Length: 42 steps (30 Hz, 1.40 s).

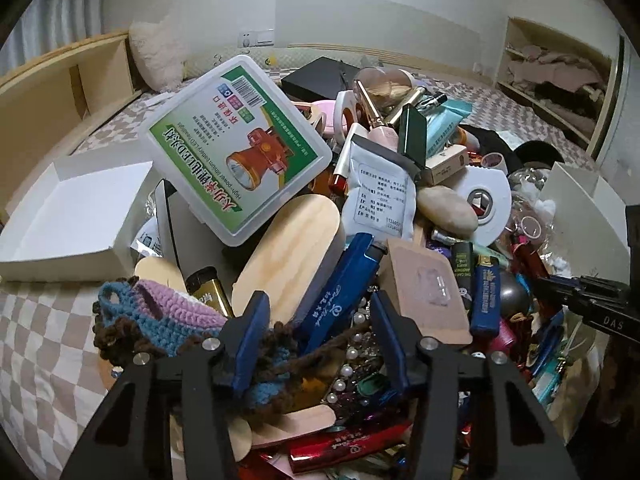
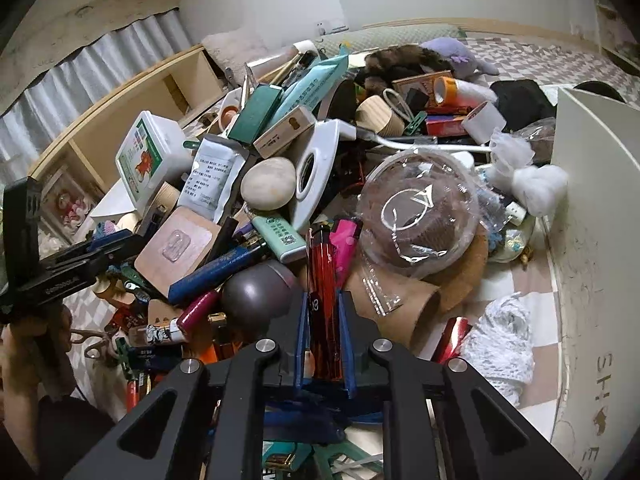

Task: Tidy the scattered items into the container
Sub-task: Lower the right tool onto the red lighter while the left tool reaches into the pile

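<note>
Clutter [image 1: 400, 208] lies heaped on a bed with a checked cover [image 1: 48, 340], and two white boxes stand at its edges: a shallow box [image 1: 68, 216] to the left of the heap and a tall box [image 2: 592, 240] at its right edge, either of which may serve as the container. Right gripper [image 2: 324, 300] is clenched on a red lighter [image 2: 322, 280] near the front of the heap, its pads pressing both long sides. A clean lift probably calls for rising straight up, since the pink lighter [image 2: 344, 240] and the grey ball [image 2: 258, 292] lie just beside it. Left gripper [image 1: 316, 304] stands part open over a brown yarn cord [image 1: 320, 354] and a blue tube [image 1: 336, 288], its pads not pressing on anything; it should settle on one item before closing. Left wrist view alone shows the shallow box and the crocheted pouch [image 1: 160, 312]; right wrist view alone shows the grip on the lighter, a clear plastic lid [image 2: 416, 216], and the person's hand [image 2: 36, 344] holding the left gripper.
</note>
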{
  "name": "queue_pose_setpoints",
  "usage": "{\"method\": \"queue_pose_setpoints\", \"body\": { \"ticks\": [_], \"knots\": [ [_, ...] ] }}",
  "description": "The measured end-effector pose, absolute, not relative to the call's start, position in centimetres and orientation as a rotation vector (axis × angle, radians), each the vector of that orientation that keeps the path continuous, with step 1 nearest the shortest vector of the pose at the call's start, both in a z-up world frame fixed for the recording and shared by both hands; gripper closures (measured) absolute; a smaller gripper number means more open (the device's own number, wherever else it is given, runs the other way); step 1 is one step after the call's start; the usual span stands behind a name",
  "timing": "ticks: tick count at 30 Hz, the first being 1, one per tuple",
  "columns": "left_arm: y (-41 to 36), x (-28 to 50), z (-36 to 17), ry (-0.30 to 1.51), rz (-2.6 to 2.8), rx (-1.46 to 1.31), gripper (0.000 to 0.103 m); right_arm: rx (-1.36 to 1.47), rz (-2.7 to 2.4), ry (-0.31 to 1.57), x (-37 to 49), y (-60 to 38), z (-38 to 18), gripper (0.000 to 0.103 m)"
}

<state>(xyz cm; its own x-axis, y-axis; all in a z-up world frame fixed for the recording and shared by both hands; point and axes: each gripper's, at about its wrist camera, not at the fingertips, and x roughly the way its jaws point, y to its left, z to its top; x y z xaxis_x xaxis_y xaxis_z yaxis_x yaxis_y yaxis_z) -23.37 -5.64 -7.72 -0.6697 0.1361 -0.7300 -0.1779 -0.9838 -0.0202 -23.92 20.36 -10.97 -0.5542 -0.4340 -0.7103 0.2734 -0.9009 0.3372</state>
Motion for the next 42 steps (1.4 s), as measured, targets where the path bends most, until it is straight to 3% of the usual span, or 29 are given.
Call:
{"method": "queue_pose_setpoints", "body": {
  "ticks": [6,8,10,16,23,30,42],
  "knots": [
    [-4.7,-23.4,-7.8,0.207,2.734,-1.154,0.058,1.223,-2.428,-0.265,-24.1,20.0,-11.4,0.087],
    [-4.3,-23.3,-7.7,0.257,2.734,-1.133,0.065,1.225,-2.420,-0.287,-24.1,20.2,-11.5,0.087],
    [-3.9,-23.0,-7.5,0.284,2.730,-1.105,0.080,1.229,-2.407,-0.322,-24.2,20.5,-11.6,0.087],
    [-2.7,-23.2,-8.1,0.370,2.703,-1.119,0.081,1.237,-2.392,-0.354,-24.3,20.7,-11.7,0.087],
    [-2.7,-25.2,-8.7,0.348,2.698,-1.139,0.077,1.243,-2.381,-0.372,-24.4,20.8,-11.8,0.087],
    [-4.1,-26.8,-8.8,0.119,2.680,-1.181,0.077,1.242,-2.379,-0.372,-24.4,20.8,-11.8,0.087],
    [-5.9,-25.0,-7.6,-0.055,2.748,-1.141,0.086,1.170,-2.371,-0.400,-23.8,21.0,-10.8,0.090]
  ]
}}
